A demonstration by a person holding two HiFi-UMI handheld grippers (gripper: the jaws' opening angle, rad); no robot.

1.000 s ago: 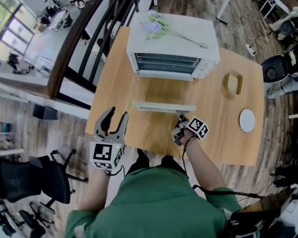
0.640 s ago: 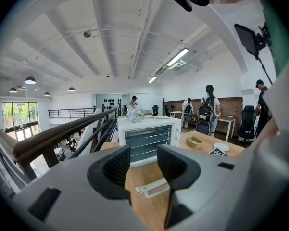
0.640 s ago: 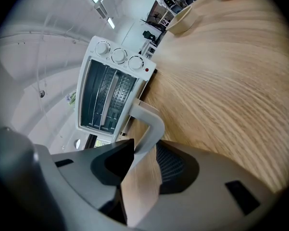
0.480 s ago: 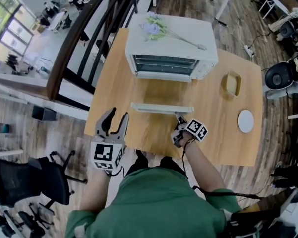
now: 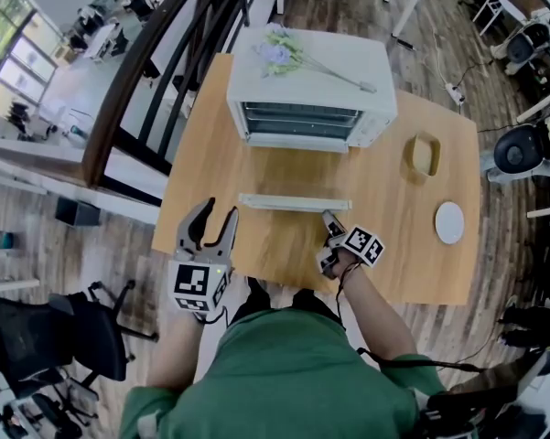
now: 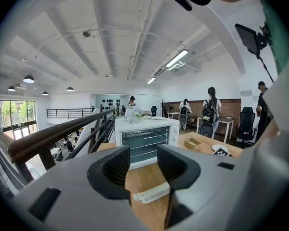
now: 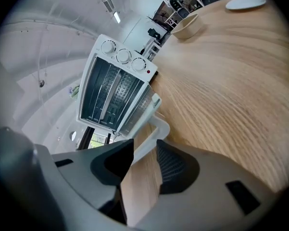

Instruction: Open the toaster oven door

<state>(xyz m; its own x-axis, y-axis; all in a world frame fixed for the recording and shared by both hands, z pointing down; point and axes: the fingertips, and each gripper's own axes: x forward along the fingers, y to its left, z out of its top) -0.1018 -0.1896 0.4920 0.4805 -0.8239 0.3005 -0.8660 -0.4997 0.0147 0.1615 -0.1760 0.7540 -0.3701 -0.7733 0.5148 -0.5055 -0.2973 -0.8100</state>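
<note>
A white toaster oven (image 5: 311,85) stands at the far side of the wooden table (image 5: 393,263). Its glass door (image 5: 297,167) lies folded down flat, with the white handle (image 5: 295,202) at its near edge. My right gripper (image 5: 329,219) sits just short of the handle's right end, jaws open and nothing between them. In the right gripper view the handle (image 7: 151,134) runs past the tips of the right gripper (image 7: 144,160), in front of the oven (image 7: 113,93). My left gripper (image 5: 210,222) hovers open at the table's near left edge, empty.
A flower stem (image 5: 288,51) lies on top of the oven. A wooden bowl (image 5: 425,154) and a white plate (image 5: 448,222) sit on the table's right side. A dark railing (image 5: 137,71) runs past the left edge. Office chairs stand around the table.
The right gripper has drawn back slightly from the handle's right end toward the person. The door stays down and the left gripper holds still.
</note>
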